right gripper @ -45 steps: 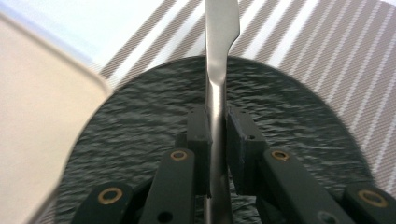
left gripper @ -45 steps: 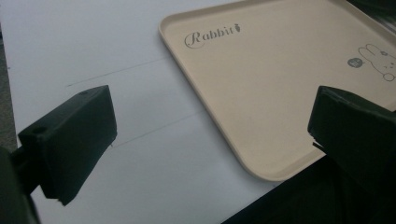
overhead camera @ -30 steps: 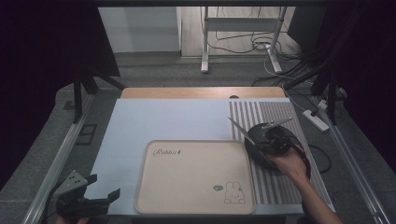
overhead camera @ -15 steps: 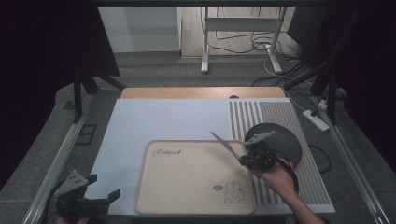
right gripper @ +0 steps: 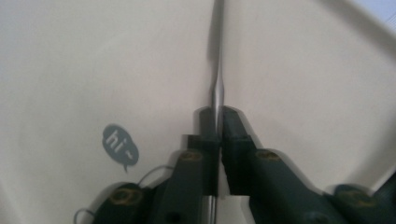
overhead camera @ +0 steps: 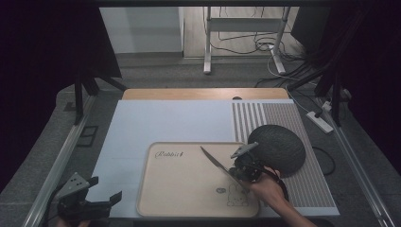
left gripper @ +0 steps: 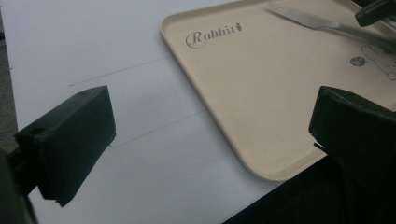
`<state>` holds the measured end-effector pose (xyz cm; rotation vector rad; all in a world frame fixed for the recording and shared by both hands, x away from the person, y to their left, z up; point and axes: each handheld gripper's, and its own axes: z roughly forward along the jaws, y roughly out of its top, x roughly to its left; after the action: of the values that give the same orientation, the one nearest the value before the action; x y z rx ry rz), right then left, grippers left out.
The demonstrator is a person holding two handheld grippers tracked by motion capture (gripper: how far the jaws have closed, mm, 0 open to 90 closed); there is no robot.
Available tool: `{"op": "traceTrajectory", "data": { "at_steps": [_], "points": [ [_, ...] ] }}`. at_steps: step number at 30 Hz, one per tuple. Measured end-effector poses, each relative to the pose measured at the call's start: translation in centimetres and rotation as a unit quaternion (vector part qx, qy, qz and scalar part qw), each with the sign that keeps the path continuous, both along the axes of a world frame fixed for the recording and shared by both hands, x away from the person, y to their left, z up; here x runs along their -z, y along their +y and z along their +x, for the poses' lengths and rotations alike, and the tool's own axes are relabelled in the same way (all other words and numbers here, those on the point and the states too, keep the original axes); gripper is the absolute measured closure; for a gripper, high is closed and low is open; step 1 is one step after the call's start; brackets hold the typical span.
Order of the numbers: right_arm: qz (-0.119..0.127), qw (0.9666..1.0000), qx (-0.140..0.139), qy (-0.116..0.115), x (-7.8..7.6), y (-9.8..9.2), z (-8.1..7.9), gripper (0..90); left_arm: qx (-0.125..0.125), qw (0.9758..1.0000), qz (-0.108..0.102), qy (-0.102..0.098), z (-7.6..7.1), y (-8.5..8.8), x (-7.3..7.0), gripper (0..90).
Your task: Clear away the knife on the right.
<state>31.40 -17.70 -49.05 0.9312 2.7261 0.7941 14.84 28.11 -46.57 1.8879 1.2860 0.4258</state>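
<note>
Knife (right gripper: 217, 88) handle sits clamped between right gripper (right gripper: 218, 122) jaws, blade over tray (right gripper: 70, 70).

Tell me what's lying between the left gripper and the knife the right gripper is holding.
Bare white mat, then the near-left part of the beige tray. Nothing rests on that stretch before the knife, as the left gripper view shows.

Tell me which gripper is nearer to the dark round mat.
Right. The right gripper, holding a knife, is beside the mat; the left gripper sits across the tray.
</note>
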Motion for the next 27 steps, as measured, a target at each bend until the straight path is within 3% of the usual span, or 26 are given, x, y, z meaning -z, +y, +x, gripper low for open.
{"op": "traceTrajectory", "data": {
  "at_steps": [1, 3, 5, 16, 22, 27],
  "points": [
    [0.008, 0.9999, 0.001, 0.007, -0.1, -0.1, 0.1, 89.9, 0.0, 1.0, 0.0, 0.0, 0.0, 0.0, 0.0, 0.8],
    [-0.01, 0.9999, -0.002, 0.006, 0.0, -0.1, 0.1, 89.9, 0.0, 1.0, 0.0, 0.0, 0.0, 0.0, 0.0, 0.8],
    [-0.011, 0.9999, -0.001, 0.003, 0.0, -0.1, 0.0, 89.9, 0.001, 1.0, 0.0, 0.0, 0.0, 0.0, 0.0, 0.8],
    [0.014, 0.9997, -0.021, -0.003, -1.1, -0.2, 0.4, 89.8, 0.001, 1.0, 0.001, 0.001, 0.0, -0.1, 0.0, 0.8],
    [0.018, 0.999, -0.041, 0.0, -1.1, 1.3, 1.1, 89.8, 0.0, 1.0, 0.001, 0.002, 0.1, 0.0, 0.0, 0.9],
    [-0.008, 0.9978, -0.066, -0.002, 0.0, 3.4, 2.0, 89.8, -0.001, 1.0, 0.001, 0.002, 0.1, 0.0, 0.0, 0.9]
  ]
}}
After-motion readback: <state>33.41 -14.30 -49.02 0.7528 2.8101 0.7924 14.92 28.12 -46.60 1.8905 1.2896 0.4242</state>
